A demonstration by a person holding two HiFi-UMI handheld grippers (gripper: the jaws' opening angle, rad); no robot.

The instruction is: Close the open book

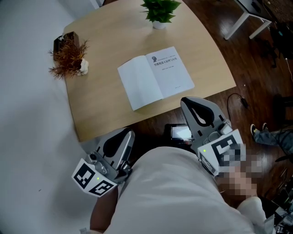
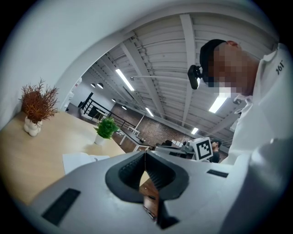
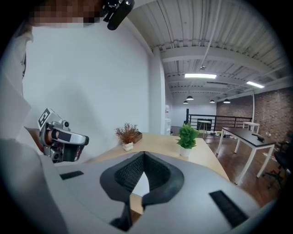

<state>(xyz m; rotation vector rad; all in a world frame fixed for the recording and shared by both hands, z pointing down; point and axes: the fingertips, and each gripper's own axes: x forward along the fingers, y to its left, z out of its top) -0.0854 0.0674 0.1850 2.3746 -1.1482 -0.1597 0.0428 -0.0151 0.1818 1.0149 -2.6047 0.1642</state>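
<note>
We see the book point(image 1: 155, 77) lying open and flat on the table point(image 1: 105, 41), toward the near edge. Its left page is blank and its right page carries a few lines of print at the top. Both grippers are held low, close to the body, short of the table edge and well apart from the book. The left gripper point(image 1: 129, 136) has its jaws pressed together at the tips with nothing between them (its own view shows the pads meeting along one line, with table and floor visible through the gap below). The right gripper point(image 1: 188, 102) is the same: jaws together, nothing caught. It sits nearer the book than the left one does. At the far edge of the table stands a green plant point(image 1: 159, 11) in a white pot, and at the left edge a reddish dry plant point(image 1: 68, 57). Neither touches the book.
</note>
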